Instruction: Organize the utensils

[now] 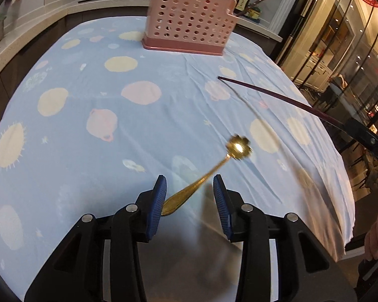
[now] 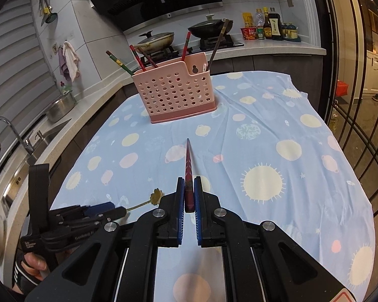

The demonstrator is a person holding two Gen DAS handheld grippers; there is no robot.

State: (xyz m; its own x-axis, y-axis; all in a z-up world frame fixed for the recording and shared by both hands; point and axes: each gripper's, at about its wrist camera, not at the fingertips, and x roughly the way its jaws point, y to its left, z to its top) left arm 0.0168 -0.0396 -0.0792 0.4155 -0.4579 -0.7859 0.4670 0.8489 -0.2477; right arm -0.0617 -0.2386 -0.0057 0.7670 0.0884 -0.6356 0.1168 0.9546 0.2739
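While several chopsticks already stand in the far pink perforated plastic holder (image 2: pixel 177 90), the right gripper (image 2: pixel 189 201) clamps a dark red chopstick (image 2: pixel 188 166), and the left gripper (image 1: pixel 189 201), jaws apart, straddles a gold flower-headed spoon (image 1: pixel 214 173); both remain unstowed.

- Utensil holder (image 2: pixel 179 93) upright on tablecloth (image 2: pixel 277 130), at far end of table.
- Chopsticks (image 2: pixel 138 58) standing in holder.
- Stove with pans (image 2: pixel 158 39) on counter behind holder; bottles (image 2: pixel 269 25) to its right.
- Sink (image 2: pixel 37 136) left of table.
- Single chopstick (image 2: pixel 189 171) between right gripper (image 2: pixel 189 193) pads, tip toward holder.
- Spoon (image 1: pixel 214 173) at left gripper (image 1: pixel 189 196), left of right gripper.
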